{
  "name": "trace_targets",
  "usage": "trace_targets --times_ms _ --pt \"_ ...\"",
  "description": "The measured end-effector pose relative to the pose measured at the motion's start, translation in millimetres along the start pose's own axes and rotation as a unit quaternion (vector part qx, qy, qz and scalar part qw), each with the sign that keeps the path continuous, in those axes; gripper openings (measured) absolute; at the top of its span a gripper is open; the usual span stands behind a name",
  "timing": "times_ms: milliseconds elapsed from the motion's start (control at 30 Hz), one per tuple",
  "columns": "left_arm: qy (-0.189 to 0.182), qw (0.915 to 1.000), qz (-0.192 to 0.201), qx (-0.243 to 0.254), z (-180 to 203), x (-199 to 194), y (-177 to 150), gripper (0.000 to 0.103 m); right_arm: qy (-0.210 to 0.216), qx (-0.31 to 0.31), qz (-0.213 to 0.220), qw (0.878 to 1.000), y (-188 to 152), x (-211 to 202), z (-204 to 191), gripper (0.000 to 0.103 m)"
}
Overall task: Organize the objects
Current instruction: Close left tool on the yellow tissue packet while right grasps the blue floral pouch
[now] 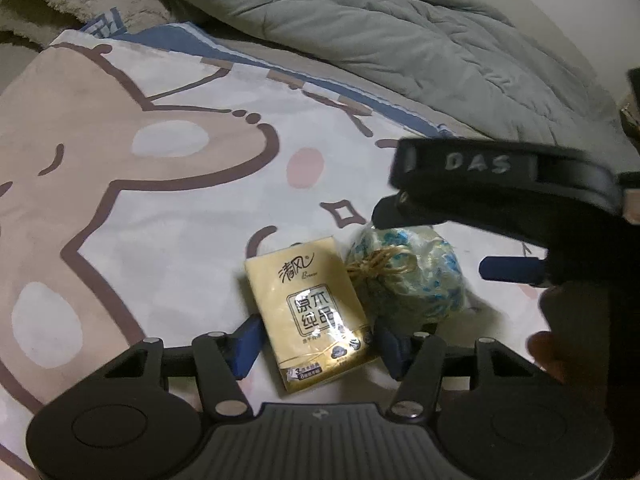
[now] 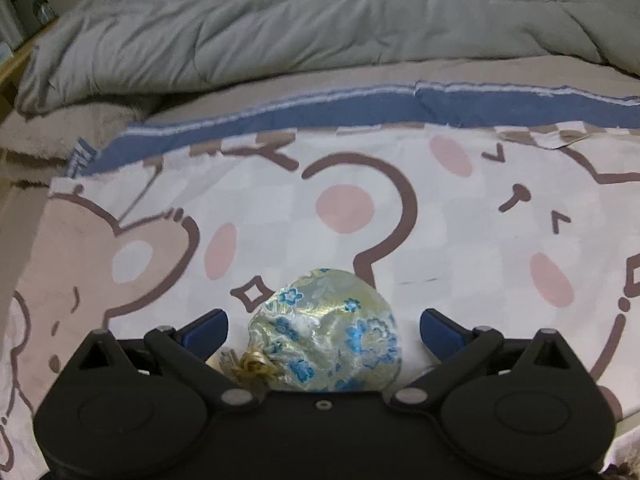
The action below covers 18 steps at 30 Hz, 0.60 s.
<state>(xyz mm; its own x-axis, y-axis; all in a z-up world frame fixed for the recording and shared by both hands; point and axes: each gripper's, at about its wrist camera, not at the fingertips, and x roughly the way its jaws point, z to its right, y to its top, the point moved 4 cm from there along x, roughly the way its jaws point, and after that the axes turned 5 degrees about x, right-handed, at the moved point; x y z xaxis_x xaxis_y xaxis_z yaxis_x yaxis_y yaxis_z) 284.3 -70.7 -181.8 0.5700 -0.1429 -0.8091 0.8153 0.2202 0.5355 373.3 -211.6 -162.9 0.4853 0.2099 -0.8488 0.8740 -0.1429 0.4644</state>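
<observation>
A yellow tissue pack (image 1: pixel 310 312) lies on the cartoon-print bed sheet (image 1: pixel 160 208) between the blue fingers of my left gripper (image 1: pixel 316 344), which is open around it without clamping. Right beside the pack lies a round brocade pouch (image 1: pixel 408 276) with blue flowers and a gold cord. In the right wrist view the pouch (image 2: pixel 332 332) sits between the wide-open fingers of my right gripper (image 2: pixel 324 328). The right gripper (image 1: pixel 436 240) also shows in the left wrist view, hovering over the pouch from the right.
A rumpled grey quilt (image 2: pixel 300 20) lies across the far side of the bed. The sheet's blue border (image 2: pixel 360 112) runs in front of it. A fluffy beige blanket (image 1: pixel 60 4) is at the far left. Shelves with bottles (image 2: pixel 36 4) stand at the upper left.
</observation>
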Motion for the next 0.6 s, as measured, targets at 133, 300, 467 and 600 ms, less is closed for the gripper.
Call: trace_targets --times_ms 133,300,467,600 --pt "0.023 0.9997 -0.009 -0.005 -8 -2 1 0.060 -0.015 -0.002 -0.017 1.000 -3 15 -4 0.103" --pt "0.030 0.9993 -0.018 -0.013 -15 -3 2 0.062 -0.044 0.012 -0.033 0.998 -10 31 -2 0.102" --pt "0.029 0.9990 -0.002 -0.033 -18 2 2 0.067 -0.018 0.033 -0.008 0.999 -15 22 5 0.085" --pt "0.031 0.9989 0.002 -0.035 -19 2 3 0.060 -0.009 0.046 0.004 0.999 -14 14 12 0.073"
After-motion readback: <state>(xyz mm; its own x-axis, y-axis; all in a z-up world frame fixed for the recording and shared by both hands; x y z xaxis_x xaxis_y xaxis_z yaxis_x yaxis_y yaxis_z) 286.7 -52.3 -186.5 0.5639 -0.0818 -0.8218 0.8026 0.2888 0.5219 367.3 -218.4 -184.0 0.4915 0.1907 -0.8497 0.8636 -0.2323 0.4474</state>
